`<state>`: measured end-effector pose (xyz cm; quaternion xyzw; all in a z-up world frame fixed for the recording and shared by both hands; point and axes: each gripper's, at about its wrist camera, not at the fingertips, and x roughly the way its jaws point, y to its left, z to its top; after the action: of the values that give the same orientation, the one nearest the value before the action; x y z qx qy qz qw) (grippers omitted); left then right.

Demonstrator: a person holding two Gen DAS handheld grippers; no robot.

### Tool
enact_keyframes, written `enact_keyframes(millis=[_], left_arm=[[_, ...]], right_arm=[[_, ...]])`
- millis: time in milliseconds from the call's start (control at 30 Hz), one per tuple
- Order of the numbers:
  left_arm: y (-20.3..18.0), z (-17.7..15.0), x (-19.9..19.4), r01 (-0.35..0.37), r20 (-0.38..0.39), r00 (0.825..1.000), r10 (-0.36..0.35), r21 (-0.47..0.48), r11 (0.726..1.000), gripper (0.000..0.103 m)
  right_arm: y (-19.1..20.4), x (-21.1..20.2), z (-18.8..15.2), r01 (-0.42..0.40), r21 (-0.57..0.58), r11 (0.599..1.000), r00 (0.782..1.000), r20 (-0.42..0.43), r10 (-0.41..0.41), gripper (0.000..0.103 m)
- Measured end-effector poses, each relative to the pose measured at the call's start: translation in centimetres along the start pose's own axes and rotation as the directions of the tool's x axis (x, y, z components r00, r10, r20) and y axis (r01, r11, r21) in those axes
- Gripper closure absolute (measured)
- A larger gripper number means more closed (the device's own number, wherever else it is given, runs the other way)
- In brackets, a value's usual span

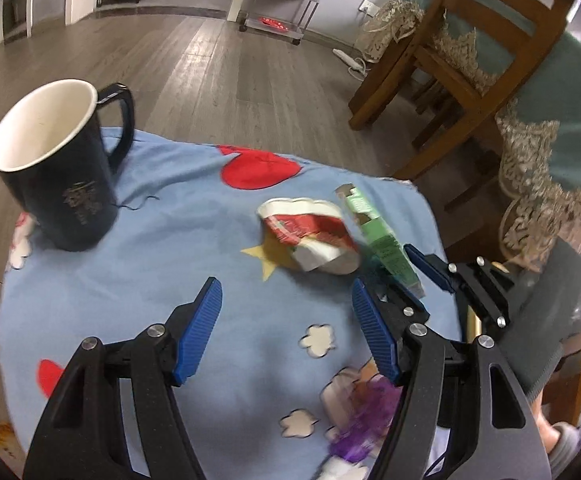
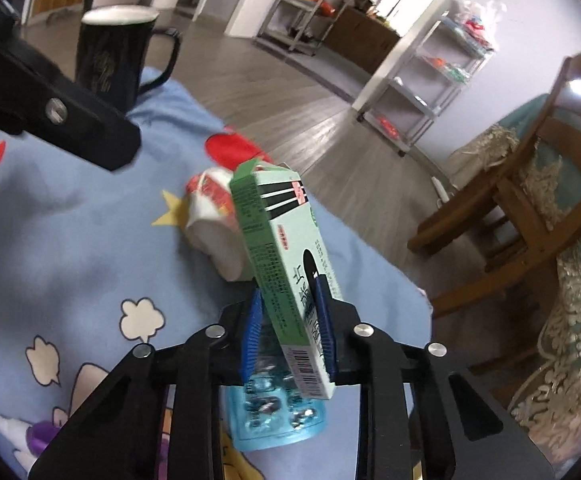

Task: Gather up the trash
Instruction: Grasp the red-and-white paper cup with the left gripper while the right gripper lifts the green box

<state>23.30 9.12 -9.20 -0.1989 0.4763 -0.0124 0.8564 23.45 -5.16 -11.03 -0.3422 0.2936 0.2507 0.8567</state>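
Right wrist: blister pack point(image 2: 274, 420) under green box point(image 2: 286, 264) (clamped) | left wrist: hidden

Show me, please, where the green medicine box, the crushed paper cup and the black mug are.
green medicine box point(image 2: 286, 264): right wrist view, its printed side.
crushed paper cup point(image 1: 310, 236): left wrist view, its red band.
black mug point(image 1: 62, 184): left wrist view, its outer wall.
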Motion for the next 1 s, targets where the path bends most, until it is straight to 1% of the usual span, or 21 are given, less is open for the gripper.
enact_keyframes(millis=[133,267,400,467,600,633,700,767,833,900,967,1000], left_arm=[[-0.1,1.0,1.4,0.013,0.009,1.000,-0.013,-0.055,0.998,0.036],[0.2,1.6,3.7,0.031,-0.010,0.999,-0.033,-0.111,0.993,0.036],[0.9,2.4,6.5,0.066,-0.013,0.997,-0.070,-0.199,0.978,0.037],[1.2,2.6,7.5,0.082,-0.015,0.996,-0.088,-0.234,0.969,0.041],[1.5,2.5,9.1,0.092,-0.031,0.994,-0.105,-0.276,0.957,0.051],[1.5,2.4,9.4,0.094,-0.037,0.993,-0.109,-0.282,0.955,0.058],[1.4,2.2,10.0,0.082,-0.054,0.993,-0.101,-0.273,0.959,0.072],[0.8,2.2,9.8,0.076,-0.040,0.995,-0.089,-0.241,0.968,0.076],[0.1,2.3,9.4,0.073,-0.032,0.996,-0.082,-0.206,0.976,0.084],[-1.0,2.1,8.5,0.053,-0.017,0.998,-0.056,-0.152,0.987,0.086],[-1.6,2.1,7.9,0.048,-0.009,0.999,-0.050,-0.129,0.990,0.087],[-2.1,1.9,7.2,0.041,0.001,0.999,-0.041,-0.107,0.993,0.090]], right_arm=[[-2.7,-1.4,-0.2,-0.017,0.110,0.994,0.999,0.033,0.013,0.083],[-5.7,-3.3,-0.8,-0.041,0.235,0.971,0.998,0.063,0.027,0.083],[-7.8,-5.1,-1.8,-0.056,0.322,0.945,0.996,0.081,0.031,0.083],[-8.6,-6.0,-2.4,-0.060,0.353,0.934,0.996,0.089,0.030,0.083],[-9.6,-7.9,-4.2,-0.072,0.434,0.898,0.994,0.100,0.031,0.083],[-10.0,-8.5,-4.8,-0.080,0.467,0.881,0.994,0.104,0.035,0.083],[-10.4,-9.2,-5.5,-0.086,0.500,0.862,0.993,0.108,0.036,0.083],[-10.7,-10.0,-6.3,-0.091,0.529,0.844,0.993,0.112,0.036,0.083],[-10.9,-10.9,-6.8,-0.095,0.549,0.830,0.992,0.117,0.036,0.084],[-11.1,-11.5,-7.3,-0.098,0.565,0.819,0.992,0.121,0.035,0.083],[-11.5,-12.0,-7.8,-0.103,0.587,0.803,0.992,0.125,0.036,0.083],[-11.6,-12.3,-8.1,-0.105,0.597,0.795,0.991,0.127,0.036,0.084]])
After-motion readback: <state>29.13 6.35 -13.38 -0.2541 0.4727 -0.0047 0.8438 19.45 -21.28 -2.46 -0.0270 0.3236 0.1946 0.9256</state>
